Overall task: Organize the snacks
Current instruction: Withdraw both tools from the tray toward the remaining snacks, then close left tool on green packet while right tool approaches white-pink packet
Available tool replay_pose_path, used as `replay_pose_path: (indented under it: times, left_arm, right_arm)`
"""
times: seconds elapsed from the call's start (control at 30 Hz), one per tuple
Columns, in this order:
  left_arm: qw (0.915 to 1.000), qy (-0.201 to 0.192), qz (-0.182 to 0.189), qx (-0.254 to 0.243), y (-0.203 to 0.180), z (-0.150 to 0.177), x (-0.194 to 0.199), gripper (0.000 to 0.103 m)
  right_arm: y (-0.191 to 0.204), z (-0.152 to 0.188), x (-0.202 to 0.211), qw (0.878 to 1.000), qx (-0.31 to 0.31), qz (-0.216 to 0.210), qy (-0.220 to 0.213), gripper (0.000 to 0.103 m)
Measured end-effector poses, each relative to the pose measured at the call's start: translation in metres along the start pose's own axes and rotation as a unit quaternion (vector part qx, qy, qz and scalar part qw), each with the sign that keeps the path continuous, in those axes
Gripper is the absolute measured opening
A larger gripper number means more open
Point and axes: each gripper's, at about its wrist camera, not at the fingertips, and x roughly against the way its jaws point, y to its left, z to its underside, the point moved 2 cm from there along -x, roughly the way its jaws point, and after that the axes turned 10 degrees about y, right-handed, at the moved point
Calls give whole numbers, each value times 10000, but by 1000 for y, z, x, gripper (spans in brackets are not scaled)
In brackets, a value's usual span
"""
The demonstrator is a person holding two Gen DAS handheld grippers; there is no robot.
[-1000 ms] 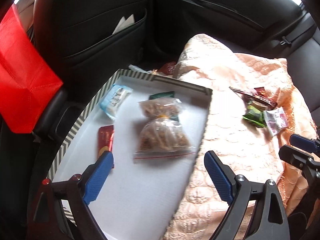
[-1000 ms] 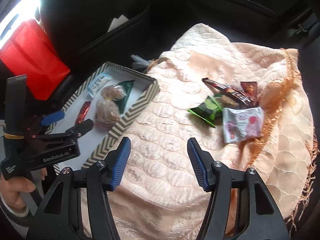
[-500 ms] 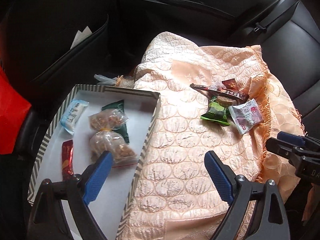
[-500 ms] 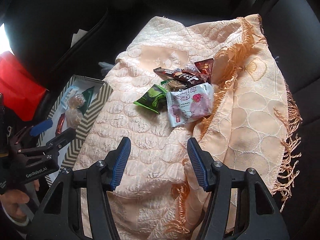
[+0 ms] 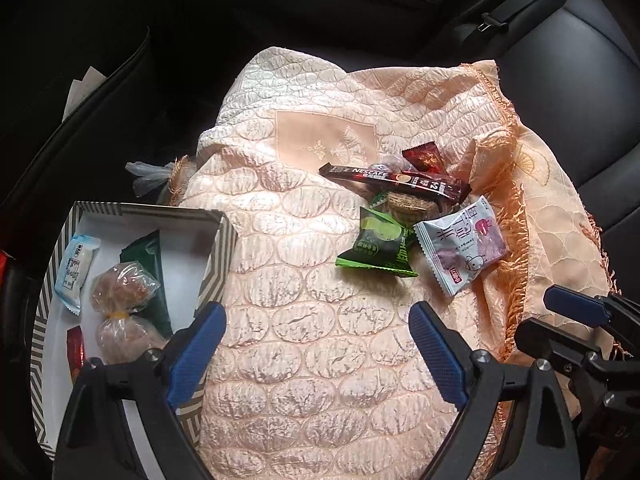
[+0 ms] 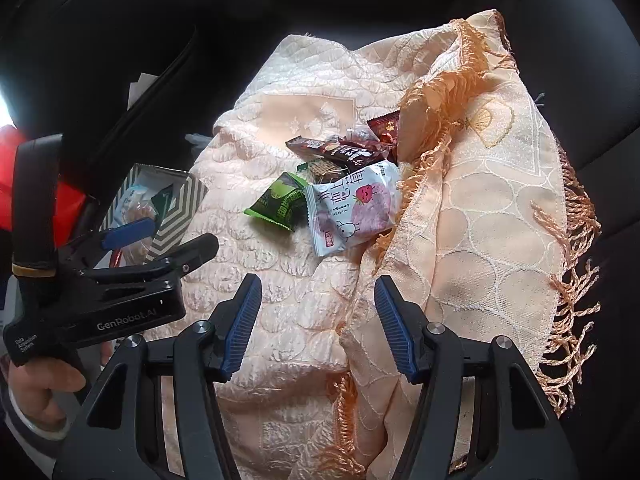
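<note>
A small heap of snacks lies on a peach quilted cloth (image 5: 304, 340): a green packet (image 5: 378, 246), a white and purple packet (image 5: 464, 246), a dark coffee stick (image 5: 396, 180), a wafer (image 5: 408, 206) and a dark red wrapper (image 5: 424, 158). The striped box (image 5: 218, 256) at the left holds a blue-white packet (image 5: 76, 268), two clear bags of nuts (image 5: 120, 292), a dark green packet (image 5: 150, 256) and a red wrapper (image 5: 75, 352). My left gripper (image 5: 316, 344) hovers open over bare cloth, short of the heap. My right gripper (image 6: 318, 324) is open too, empty, below the white packet (image 6: 352, 208).
Black car seats and a door panel surround the cloth. The cloth's fringed edge (image 6: 440, 92) folds up right of the heap. A red bag (image 6: 24, 184) hangs at the far left. A hand (image 6: 36, 384) holds the left gripper's handle. A crumpled plastic bag (image 5: 150, 176) lies behind the box.
Both grippers swung to the right, away from the striped box and toward the heap of snacks. The box slid to the left edge of both views. Neither jaw width changed.
</note>
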Motion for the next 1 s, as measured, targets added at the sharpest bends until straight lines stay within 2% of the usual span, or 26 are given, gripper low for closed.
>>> replay_pose_path:
  times: [0.4,0.6,0.77,1.0]
  left_arm:
    - [9999,28,2,-168,-7,-10,-11,94]
    - [9988,84,166,-459,-17,-26,-27,94]
    - [9958,299,422,-756,-29,-36,-46,94]
    - [9942,412,369,-921,-39,-50,-68,94]
  right_arm:
    - [6,-3,7,9990,319,207,-253,59]
    - [-9,-4,5,9997,101,109,-195,59]
    - [-16,-5,6,9998,-39,-2,-207,59]
    - [-19,-6,3,9998,-89,-19,-157,59]
